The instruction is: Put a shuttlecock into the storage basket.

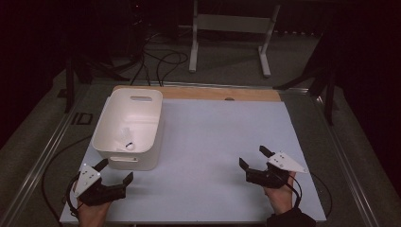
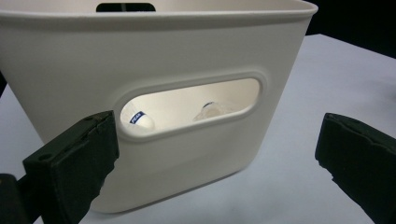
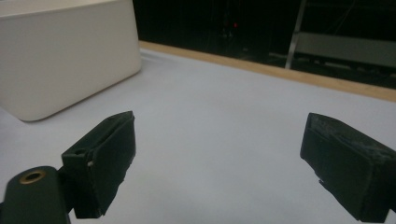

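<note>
Left claw: my left claw (image 1: 115, 170) sits at the near left corner of the bench (image 1: 213, 142), jaws spread wide and holding nothing.
Left claw aim: in the left gripper view my left claw (image 2: 215, 154) faces the near wall of the white tub (image 2: 187, 60), with one jaw just in front of the handle slot's end; I cannot tell whether it touches the wall.
Right claw: my right claw (image 1: 253, 158) rests at the near right of the bench, released, jaws apart and nothing between them.
Right claw outlook: in the right gripper view my right claw (image 3: 217, 154) looks across bare bench surface (image 3: 224, 107), with the tub (image 3: 60, 51) off to the far left, well apart.
White tub: it stands upright on the left part of the bench, just beyond my left claw.
Tub contents: a small white piece with a blue mark (image 2: 138, 120) and a clear plastic item (image 2: 212, 111) lie on the floor inside, seen through the slot.
Contents from above: they appear near the tub's near wall (image 1: 128, 144).
</note>
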### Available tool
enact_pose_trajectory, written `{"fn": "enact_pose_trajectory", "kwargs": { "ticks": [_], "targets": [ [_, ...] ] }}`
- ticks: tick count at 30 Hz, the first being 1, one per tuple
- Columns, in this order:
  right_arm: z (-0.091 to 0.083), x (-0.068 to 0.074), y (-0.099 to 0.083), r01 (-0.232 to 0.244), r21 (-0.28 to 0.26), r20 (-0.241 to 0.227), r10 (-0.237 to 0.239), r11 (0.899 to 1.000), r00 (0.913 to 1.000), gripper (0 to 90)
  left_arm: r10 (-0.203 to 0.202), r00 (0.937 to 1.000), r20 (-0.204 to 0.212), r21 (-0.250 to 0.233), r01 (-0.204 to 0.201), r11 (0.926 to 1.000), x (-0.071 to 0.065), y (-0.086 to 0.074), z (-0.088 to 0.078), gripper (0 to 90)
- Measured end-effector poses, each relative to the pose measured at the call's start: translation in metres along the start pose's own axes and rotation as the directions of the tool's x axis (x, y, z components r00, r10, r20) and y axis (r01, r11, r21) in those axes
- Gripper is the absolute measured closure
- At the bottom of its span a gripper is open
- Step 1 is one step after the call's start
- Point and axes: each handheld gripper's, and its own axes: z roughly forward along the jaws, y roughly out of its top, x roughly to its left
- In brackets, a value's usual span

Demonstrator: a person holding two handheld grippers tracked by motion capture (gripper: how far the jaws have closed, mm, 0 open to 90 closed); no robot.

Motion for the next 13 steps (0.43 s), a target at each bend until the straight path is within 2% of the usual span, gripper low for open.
{"fn": "enact_pose_trajectory", "kwargs": {
  "ticks": [4,7,13],
  "targets": [
    [-0.007,-0.003,-0.008,0.001,-0.029,0.020,0.000,1.000,0.9998,10.4,0.003,1.0000,0.000,-0.005,-0.003,1.0000,0.000,0.000,0.000,0.0],
    [-0.010,-0.004,-0.016,0.018,-0.018,0.045,-0.017,1.000,0.9989,10.4,0.010,0.9999,0.001,0.001,-0.010,0.9999,-0.002,0.001,0.002,0.0],
    [-0.012,-0.009,-0.021,0.005,-0.012,0.053,-0.004,1.000,0.9986,9.9,0.033,0.9994,-0.012,0.028,-0.033,0.9991,-0.005,0.000,0.003,0.1]
  ]
}}
